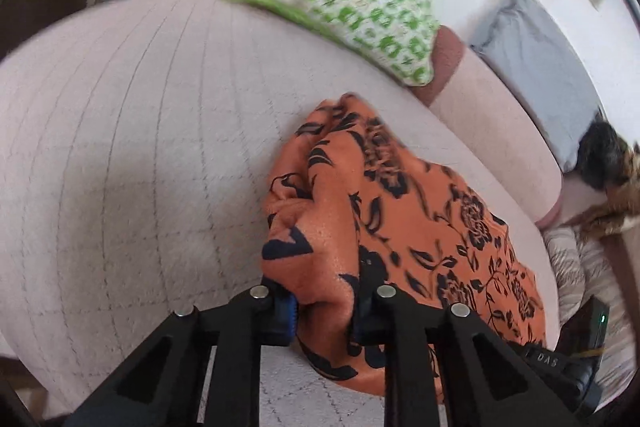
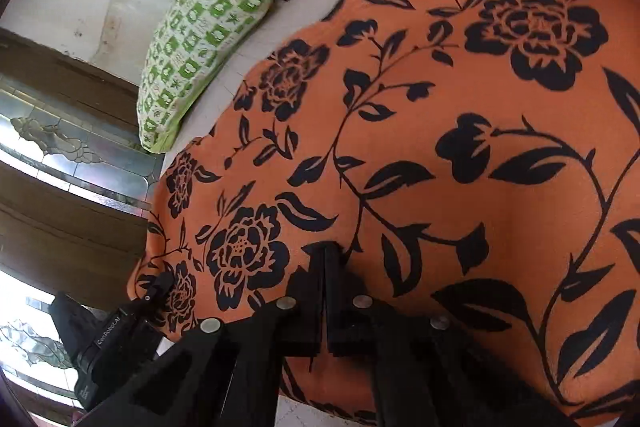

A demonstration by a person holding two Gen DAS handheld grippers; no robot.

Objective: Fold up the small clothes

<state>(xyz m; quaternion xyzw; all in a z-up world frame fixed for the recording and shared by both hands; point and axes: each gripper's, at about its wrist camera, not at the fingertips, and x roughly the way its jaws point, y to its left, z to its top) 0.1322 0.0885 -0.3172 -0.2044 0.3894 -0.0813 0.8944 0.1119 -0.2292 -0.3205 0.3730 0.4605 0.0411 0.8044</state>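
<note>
An orange garment with black flower print [image 1: 400,211] lies on a pale pink quilted bed [image 1: 120,131]. My left gripper [image 1: 324,311] is shut on a bunched edge of the garment near the bed's front edge. In the right wrist view the garment [image 2: 460,147] is spread wide and fills most of the frame. My right gripper [image 2: 325,259] has its jaws closed together and presses on the cloth; whether it pinches any fabric is not visible. The left gripper [image 2: 158,285] also shows at the garment's lower left corner in the right wrist view.
A green-and-white patterned pillow [image 1: 340,3] lies at the head of the bed, also in the right wrist view [image 2: 192,51]. A grey cloth [image 1: 536,67] and a dark furry thing [image 1: 608,163] lie to the right. Wood-framed glass panels [image 2: 60,155] stand beside the bed.
</note>
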